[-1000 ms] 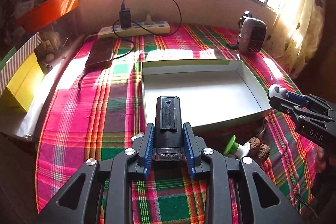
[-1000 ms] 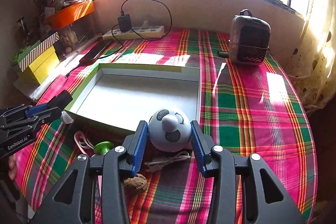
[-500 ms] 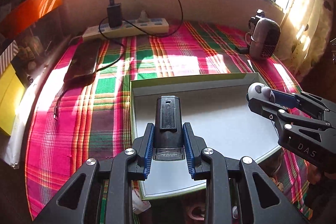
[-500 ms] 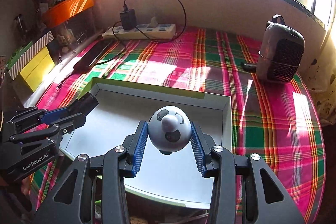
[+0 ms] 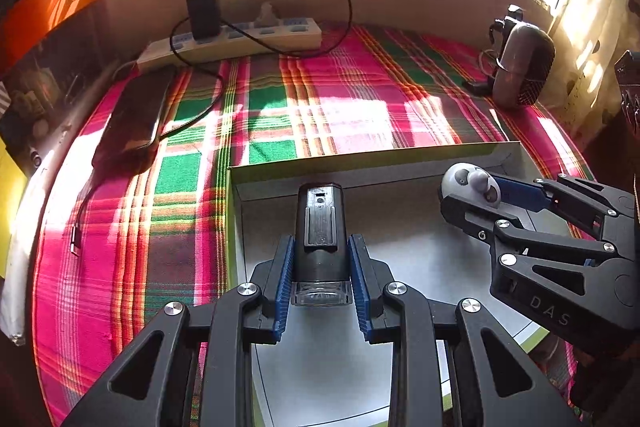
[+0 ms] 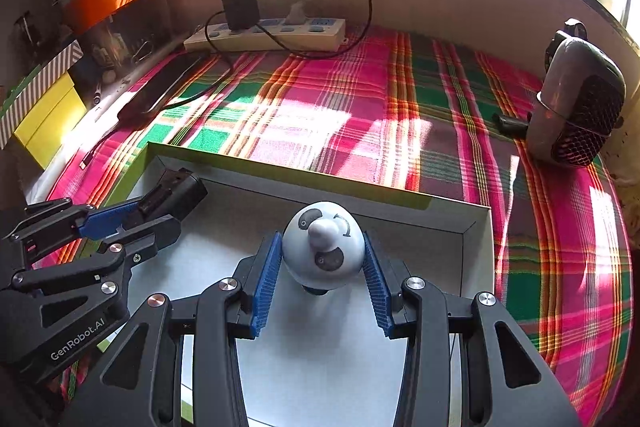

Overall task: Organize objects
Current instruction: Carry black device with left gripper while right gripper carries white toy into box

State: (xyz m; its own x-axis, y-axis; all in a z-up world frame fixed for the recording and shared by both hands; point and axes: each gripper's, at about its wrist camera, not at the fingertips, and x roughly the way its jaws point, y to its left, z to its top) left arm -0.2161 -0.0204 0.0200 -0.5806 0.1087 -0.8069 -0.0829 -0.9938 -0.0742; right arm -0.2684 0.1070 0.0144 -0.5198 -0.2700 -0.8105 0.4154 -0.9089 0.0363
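Observation:
My left gripper (image 5: 321, 267) is shut on a black torch-like device (image 5: 320, 227) and holds it over the left part of a shallow white box with green rim (image 5: 360, 157). My right gripper (image 6: 324, 267) is shut on a round grey toy with a face (image 6: 324, 247) and holds it over the right part of the same box (image 6: 280, 173). The right gripper with the toy (image 5: 472, 183) shows at the right of the left wrist view. The left gripper with the device (image 6: 176, 191) shows at the left of the right wrist view.
The box lies on a plaid cloth (image 5: 340, 99). A power strip with charger (image 5: 240, 35) and a dark phone-like slab (image 5: 136, 111) lie at the back left. A small heater (image 6: 580, 111) stands at the back right. Yellow and orange boxes (image 6: 48, 119) stand at the left.
Both grippers have moved forward from the table's near edge over the box, carrying the device and the toy. The small items near the front have left the view.

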